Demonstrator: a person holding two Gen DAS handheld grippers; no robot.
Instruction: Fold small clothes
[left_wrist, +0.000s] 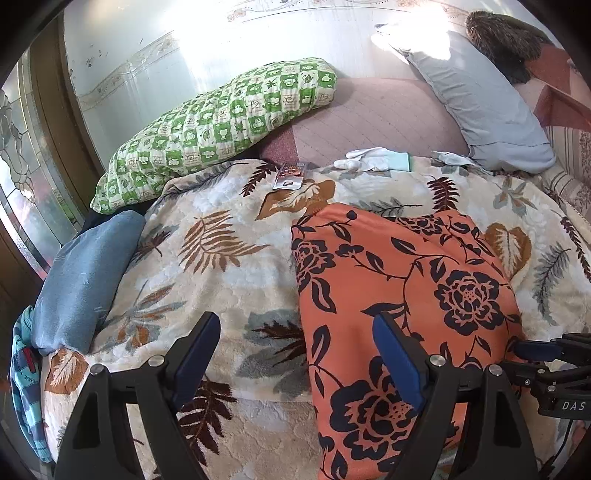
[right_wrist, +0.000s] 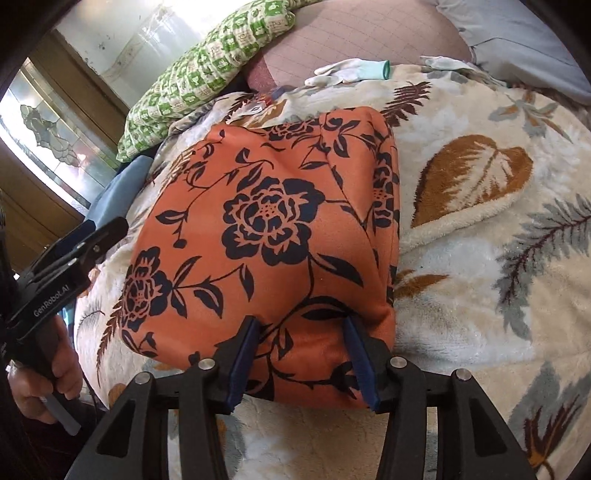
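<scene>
Leaf-print blanket (left_wrist: 229, 266) covers bed; bare stretch left of garment. Orange floral garment (right_wrist: 273, 229) lies folded on it, right edge straight. Right gripper (right_wrist: 301, 354) jaws apart, straddling near hem. Left gripper (left_wrist: 295, 354) jaws wide, nothing held, at garment's left edge
</scene>
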